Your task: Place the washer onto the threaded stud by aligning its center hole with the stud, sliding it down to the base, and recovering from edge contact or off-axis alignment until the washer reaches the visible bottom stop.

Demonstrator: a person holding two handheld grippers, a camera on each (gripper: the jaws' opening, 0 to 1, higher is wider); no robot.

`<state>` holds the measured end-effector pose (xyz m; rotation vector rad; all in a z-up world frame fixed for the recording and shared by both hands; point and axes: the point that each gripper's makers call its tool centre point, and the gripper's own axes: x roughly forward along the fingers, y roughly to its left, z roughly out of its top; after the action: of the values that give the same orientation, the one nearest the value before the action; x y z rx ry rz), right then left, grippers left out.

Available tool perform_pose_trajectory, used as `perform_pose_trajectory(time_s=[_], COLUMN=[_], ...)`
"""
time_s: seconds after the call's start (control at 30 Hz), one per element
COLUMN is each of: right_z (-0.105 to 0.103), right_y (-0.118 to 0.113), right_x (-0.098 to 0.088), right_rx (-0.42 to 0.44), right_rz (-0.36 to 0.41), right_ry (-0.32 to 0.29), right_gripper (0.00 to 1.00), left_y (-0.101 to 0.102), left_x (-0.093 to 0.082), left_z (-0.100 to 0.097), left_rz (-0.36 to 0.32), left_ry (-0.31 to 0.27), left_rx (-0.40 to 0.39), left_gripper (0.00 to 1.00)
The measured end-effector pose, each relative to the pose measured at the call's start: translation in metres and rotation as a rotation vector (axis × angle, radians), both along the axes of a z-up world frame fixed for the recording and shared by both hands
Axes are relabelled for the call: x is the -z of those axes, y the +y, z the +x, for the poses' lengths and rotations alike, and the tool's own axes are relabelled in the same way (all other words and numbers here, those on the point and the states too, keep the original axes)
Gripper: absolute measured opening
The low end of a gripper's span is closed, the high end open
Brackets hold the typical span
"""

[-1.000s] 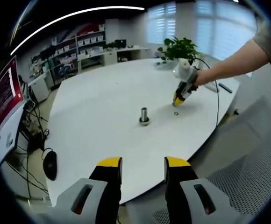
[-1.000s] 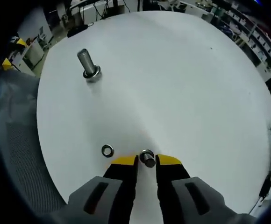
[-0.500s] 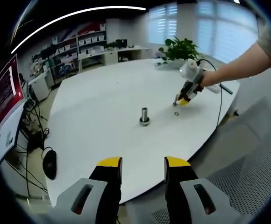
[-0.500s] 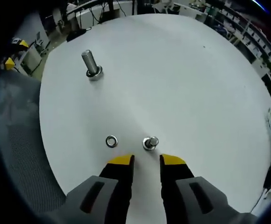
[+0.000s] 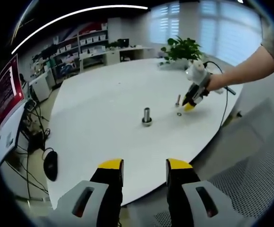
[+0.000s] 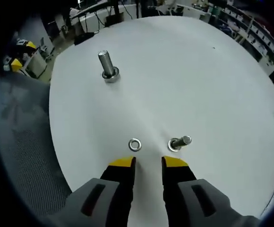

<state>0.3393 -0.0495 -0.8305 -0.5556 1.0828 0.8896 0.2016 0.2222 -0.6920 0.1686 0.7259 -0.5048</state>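
On the white oval table point(image 6: 184, 61), near its edge, the flat silver ring washer point(image 6: 135, 144) lies loose just ahead of the right gripper point(image 6: 147, 163), whose yellow-tipped fingers point(image 6: 123, 163) stand apart and empty. Left to right in the right gripper view: the tall steel threaded stud with a collar at its base point(image 6: 108, 65) stands upright well away toward the table's middle, then the washer, then a small silver bolt point(image 6: 179, 142) standing just beside it. To do this step well I'd centre the fingers on the washer's rim, pinch it edge-on and lift it level — a tilted washer would likely catch on the threads. The left gripper point(image 5: 145, 166) hangs off the table's near edge, fingers spread, holding nothing. No containers are present — nothing to report there.
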Motion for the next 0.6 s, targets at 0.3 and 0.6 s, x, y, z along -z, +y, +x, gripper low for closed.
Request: perform_pose_trajectory(time_s=[0.3,0.6], right_z=[0.000,-0.004], right_y=[0.016,0.022], right_x=[0.010,0.010], right_rx=[-0.046,-0.157], right_rz=[0.001,-0.026], right_ry=[-0.022,-0.051], right_gripper=[0.23,0.17], left_y=[0.000,0.000], left_x=[0.001,0.000], left_z=[0.000,0.000], left_rz=[0.001,-0.004], left_ry=[0.003,-0.004], left_rx=[-0.001,-0.002], left_gripper=[0.34,0.34])
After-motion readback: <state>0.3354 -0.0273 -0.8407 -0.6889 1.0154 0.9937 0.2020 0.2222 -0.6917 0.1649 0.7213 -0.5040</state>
